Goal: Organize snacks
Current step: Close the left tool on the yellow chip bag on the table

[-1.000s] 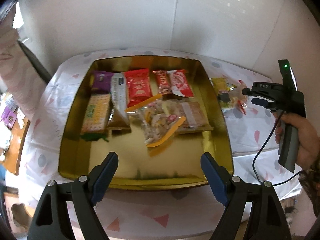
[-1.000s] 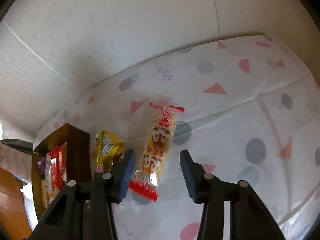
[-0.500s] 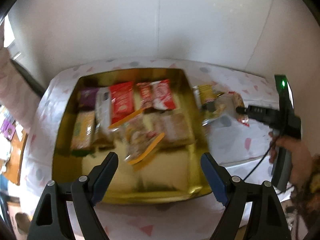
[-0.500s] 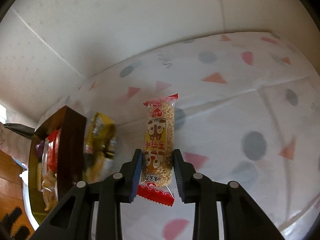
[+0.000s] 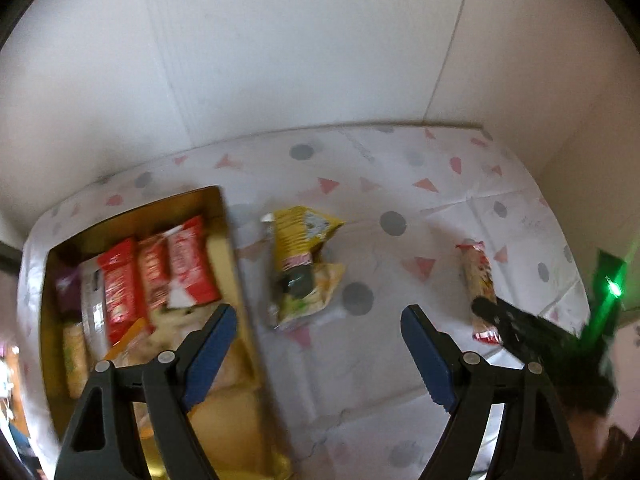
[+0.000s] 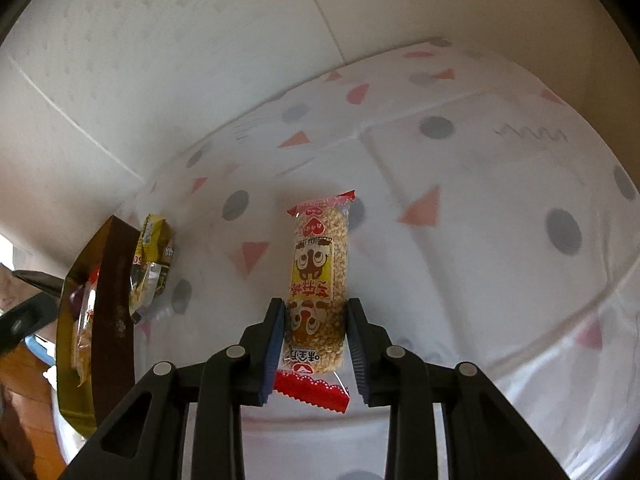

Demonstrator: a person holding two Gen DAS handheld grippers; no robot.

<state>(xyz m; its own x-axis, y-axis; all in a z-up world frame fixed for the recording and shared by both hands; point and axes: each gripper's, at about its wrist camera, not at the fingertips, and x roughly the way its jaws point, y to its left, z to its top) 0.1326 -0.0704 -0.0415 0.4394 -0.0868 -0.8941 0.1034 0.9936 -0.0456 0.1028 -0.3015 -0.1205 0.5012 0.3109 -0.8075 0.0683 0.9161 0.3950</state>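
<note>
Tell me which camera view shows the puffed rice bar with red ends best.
The right wrist view: the puffed rice bar fills the centre, sharp, between the right hand-held gripper fingers. The left wrist view shows it small, blurred, partly hidden.

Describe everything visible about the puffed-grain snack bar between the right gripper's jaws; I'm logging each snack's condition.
The puffed-grain snack bar is a long, narrow pack in clear film, showing tan puffed grains. It carries yellow-and-brown cartoon faces, a red heart and red crimped, scalloped ends. It looks intact and lies lengthwise along the gripper's axis over the patterned tablecloth. The right gripper has its jaws shut against its two long sides near the closer end. Whether it rests on the cloth cannot be told.
</note>
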